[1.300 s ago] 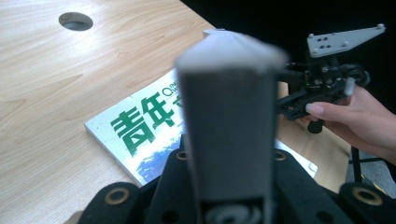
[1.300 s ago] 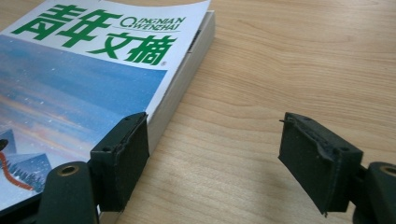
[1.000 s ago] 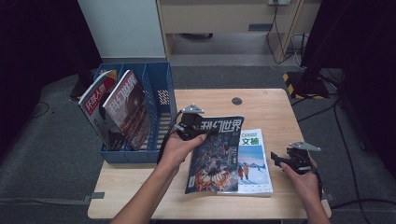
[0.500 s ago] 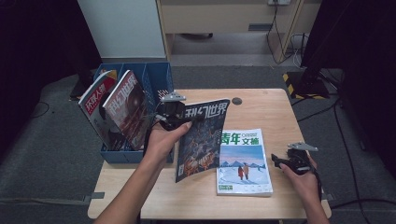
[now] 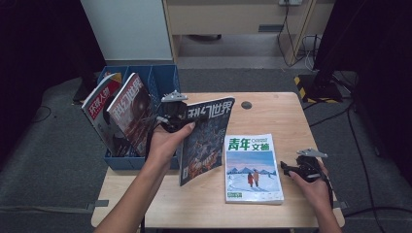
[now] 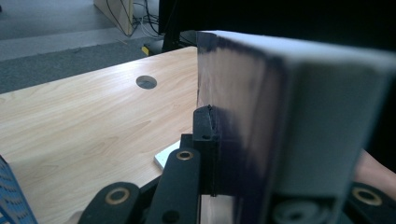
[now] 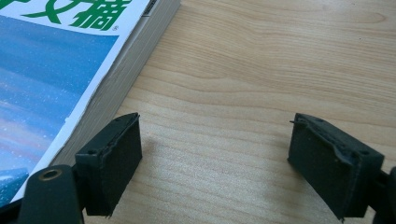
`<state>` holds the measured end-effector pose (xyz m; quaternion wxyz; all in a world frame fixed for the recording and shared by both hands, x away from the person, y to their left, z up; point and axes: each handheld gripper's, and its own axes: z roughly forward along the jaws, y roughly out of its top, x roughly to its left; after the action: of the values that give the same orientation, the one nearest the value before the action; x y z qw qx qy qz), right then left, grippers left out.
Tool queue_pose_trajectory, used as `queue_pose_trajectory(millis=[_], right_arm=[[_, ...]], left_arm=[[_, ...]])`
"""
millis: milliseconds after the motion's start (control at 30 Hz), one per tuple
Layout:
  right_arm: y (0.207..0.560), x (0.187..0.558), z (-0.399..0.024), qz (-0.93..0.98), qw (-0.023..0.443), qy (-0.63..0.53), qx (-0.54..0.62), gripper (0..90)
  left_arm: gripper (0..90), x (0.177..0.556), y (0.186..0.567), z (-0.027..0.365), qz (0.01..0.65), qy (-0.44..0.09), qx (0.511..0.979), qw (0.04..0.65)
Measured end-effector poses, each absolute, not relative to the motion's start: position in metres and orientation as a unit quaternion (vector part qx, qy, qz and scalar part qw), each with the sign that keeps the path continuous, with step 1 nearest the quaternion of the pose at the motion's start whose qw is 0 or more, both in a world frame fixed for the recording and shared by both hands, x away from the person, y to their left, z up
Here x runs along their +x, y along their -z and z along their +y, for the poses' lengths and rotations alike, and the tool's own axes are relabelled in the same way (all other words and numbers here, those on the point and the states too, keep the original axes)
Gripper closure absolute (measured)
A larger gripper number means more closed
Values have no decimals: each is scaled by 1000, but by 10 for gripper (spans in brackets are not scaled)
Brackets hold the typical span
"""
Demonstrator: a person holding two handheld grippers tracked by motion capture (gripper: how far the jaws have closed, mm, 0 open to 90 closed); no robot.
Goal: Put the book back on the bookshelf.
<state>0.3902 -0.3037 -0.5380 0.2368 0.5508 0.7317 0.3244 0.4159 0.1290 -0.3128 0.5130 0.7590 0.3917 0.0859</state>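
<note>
The dark magazine [image 5: 206, 138] stands tilted upright at frame centre, its top corner pinched tight in the left gripper [image 5: 171, 118], beside the blue file box [image 5: 165, 80] at left. The green-titled magazine [image 5: 252, 167] lies flat, lower centre. At lower right, the right gripper [image 5: 286, 170] has just been widening, apparently empty.

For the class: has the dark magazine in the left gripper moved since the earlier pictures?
Yes. The dark magazine, gripped by the left gripper, has lifted off the blue-and-white magazine and swung upright toward the blue file box.
</note>
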Motion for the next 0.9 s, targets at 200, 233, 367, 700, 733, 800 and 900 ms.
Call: queue_pose_trajectory(millis=[200,233,367,700,733,800,900], right_arm=[[538,390,-303,732,237,-323,552,163],[538,390,-303,732,237,-323,552,163],[538,390,-303,730,237,-324,553,162],[538,390,-303,730,237,-324,553,158],[538,390,-303,730,237,-324,553,158],[538,390,-303,730,238,-323,553,158],[538,390,-303,730,236,-323,553,158]], left_arm=[[821,415,306,134,395,-86,755,517],[821,415,306,134,395,-88,755,516],[821,414,303,136,396,-93,754,516],[821,411,286,152,403,-103,739,531],[821,411,284,154,402,-105,738,531],[821,409,281,157,404,-110,737,530],[821,407,277,163,405,-116,736,530]])
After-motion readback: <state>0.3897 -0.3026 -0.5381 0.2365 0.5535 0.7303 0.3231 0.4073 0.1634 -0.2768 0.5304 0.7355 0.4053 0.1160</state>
